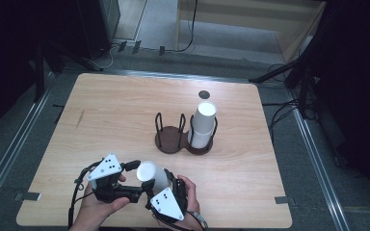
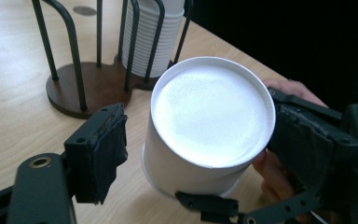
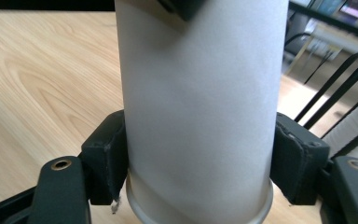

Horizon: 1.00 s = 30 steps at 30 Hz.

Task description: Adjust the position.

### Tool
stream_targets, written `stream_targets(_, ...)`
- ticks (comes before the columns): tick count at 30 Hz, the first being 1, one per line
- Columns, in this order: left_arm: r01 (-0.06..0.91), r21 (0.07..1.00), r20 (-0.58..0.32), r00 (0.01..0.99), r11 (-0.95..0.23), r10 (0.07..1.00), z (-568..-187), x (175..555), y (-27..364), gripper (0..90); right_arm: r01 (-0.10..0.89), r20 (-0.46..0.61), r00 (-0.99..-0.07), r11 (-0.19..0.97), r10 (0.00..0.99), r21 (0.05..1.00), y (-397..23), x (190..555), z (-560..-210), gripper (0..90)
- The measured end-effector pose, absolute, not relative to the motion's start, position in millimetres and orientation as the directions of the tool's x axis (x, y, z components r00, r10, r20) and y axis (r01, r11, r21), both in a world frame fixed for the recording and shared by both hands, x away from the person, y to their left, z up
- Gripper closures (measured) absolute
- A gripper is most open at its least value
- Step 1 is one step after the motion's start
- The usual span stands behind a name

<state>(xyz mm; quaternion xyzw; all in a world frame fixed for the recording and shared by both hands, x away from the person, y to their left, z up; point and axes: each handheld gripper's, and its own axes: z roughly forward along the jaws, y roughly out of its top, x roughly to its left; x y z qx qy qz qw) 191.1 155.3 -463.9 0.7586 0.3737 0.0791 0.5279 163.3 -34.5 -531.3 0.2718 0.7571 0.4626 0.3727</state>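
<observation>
Cup (image 1: 151, 174) at the near edge of the bench (image 1: 101, 120), lying tilted, its closed base facing up and toward my left gripper (image 1: 136, 168).

Right gripper (image 1: 166, 185): jaws clamped on the cup wall, one pad on each side, close to the rim. In the right gripper view the cup (image 3: 200, 107) stands between both pads, touching them.

Left gripper: jaws partly open. In the left gripper view the left pad stands clear of the cup (image 2: 212, 121), with a gap showing; the other pad sits just beside the base rim, and I cannot tell whether it touches.

Rack (image 1: 173, 137) mid-bench, well apart from the cup. Its right bay holds a cup stack (image 1: 203, 122); its left bay has none.
</observation>
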Motion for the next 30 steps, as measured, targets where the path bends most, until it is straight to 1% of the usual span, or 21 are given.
stream_targets(5,0.511,0.835,-0.275,0.709,-0.204,0.649,-465.4,193.0,153.4,16.0,-0.022,-0.459,-0.534,0.531,0.710,0.847,-35.0,163.4,-532.8,29.6)
stream_targets(8,0.520,0.828,-0.283,0.711,-0.210,0.644,-465.6,193.5,152.6,16.5,-0.083,-0.552,-0.507,0.599,0.662,0.796,-34.8,162.5,-533.9,29.6)
stream_targets(12,0.533,0.814,-0.287,0.712,-0.228,0.640,-467.2,194.3,151.1,17.4,-0.130,-0.619,-0.482,0.648,0.620,0.751,-34.2,160.7,-536.0,29.5)
stream_targets(19,0.544,0.803,-0.294,0.714,-0.241,0.635,-469.1,195.4,149.6,21.2,-0.180,-0.684,-0.460,0.694,0.567,0.697,-32.7,158.5,-541.1,29.3)
stream_targets(22,0.548,0.797,-0.293,0.718,-0.254,0.632,-470.4,195.5,149.3,28.8,-0.192,-0.698,-0.452,0.703,0.556,0.685,-31.9,158.1,-541.3,29.2)
stream_targets(26,0.552,0.794,-0.296,0.716,-0.254,0.632,-470.9,196.0,149.7,29.7,-0.197,-0.710,-0.445,0.714,0.546,0.672,-31.4,158.1,-542.4,28.5)
stream_targets(28,0.555,0.793,-0.302,0.716,-0.250,0.630,-471.0,196.5,150.3,30.8,-0.197,-0.711,-0.444,0.715,0.545,0.671,-31.2,158.1,-542.5,25.7)
stream_targets(30,0.562,0.793,-0.317,0.710,-0.235,0.629,-471.2,197.4,152.0,32.7,-0.189,-0.710,-0.439,0.715,0.551,0.673,-30.4,158.4,-542.2,20.3)
